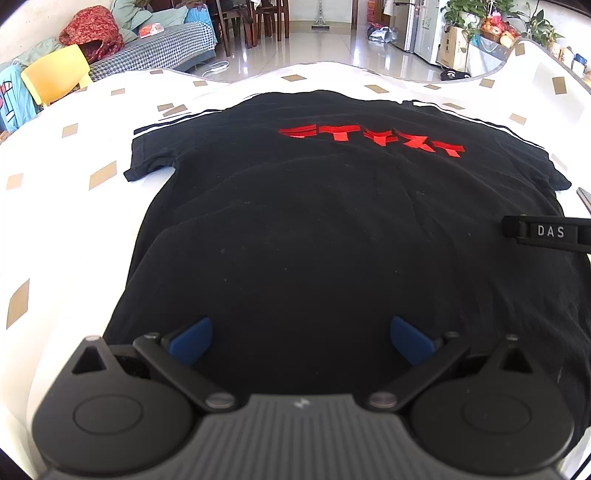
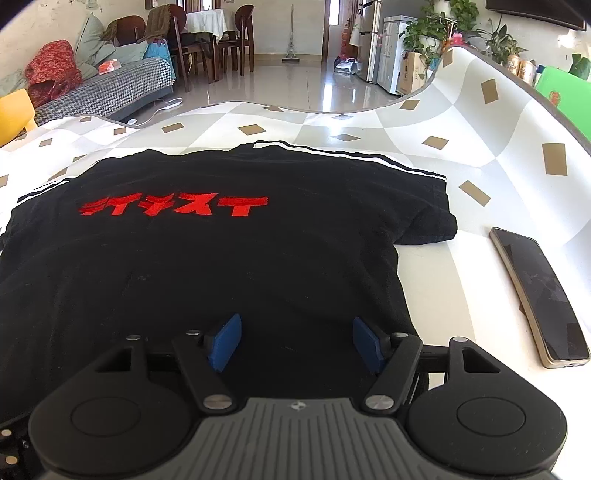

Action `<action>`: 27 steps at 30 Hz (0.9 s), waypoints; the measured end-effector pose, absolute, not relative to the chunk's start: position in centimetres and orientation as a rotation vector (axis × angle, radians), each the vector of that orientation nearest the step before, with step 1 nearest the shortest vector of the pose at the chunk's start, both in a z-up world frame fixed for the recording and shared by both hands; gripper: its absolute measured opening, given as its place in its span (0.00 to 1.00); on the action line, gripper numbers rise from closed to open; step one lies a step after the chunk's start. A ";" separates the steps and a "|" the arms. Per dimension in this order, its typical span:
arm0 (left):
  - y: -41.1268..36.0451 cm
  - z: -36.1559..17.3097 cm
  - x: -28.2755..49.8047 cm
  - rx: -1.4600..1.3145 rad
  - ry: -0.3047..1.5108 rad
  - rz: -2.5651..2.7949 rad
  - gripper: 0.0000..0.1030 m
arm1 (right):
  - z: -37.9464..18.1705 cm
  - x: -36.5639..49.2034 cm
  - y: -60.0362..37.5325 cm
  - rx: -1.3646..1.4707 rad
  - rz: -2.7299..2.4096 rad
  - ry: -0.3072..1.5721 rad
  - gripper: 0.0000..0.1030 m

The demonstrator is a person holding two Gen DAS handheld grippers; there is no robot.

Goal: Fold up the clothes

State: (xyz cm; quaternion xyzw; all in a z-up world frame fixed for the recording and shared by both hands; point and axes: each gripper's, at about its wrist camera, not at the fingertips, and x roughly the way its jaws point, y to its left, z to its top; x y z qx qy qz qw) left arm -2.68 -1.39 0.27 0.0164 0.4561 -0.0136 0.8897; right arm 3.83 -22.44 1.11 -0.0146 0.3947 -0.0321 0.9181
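White patterned table (image 1: 74, 229) bears a black T-shirt (image 1: 314, 229); both tools (left (image 1: 301, 341), right (image 2: 295, 341)) angle downward, agape, empty.

My own tongs cover the near hem of the black red-lettered T-shirt (image 1: 295, 221). Its left sleeve runs past the right-wrist picture's edge. Whether my blue pads (image 2: 225, 343) touch cloth, I cannot tell.

Sunlight gleams on the glossy tiled floor (image 2: 295, 85); a houndstooth sofa (image 2: 110, 88) upper left, potted plants (image 2: 428, 33) upper right.
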 end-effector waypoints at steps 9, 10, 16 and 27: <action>-1.8 0.2 -3.3 0.047 0.939 -0.047 1.00 | 1.2 3.4 -23.1 -0.021 -0.111 0.820 0.64; -1.8 0.2 -3.3 0.048 0.939 -0.049 1.00 | 1.2 3.4 -23.1 -0.020 -0.115 0.821 0.64; -2.0 0.2 -3.7 0.053 0.939 -0.057 1.00 | 1.3 3.1 -23.4 -0.016 -0.135 0.826 0.65; -2.2 0.2 -4.3 0.060 0.937 -0.069 1.00 | 1.4 2.7 -23.5 -0.014 -0.147 0.837 0.65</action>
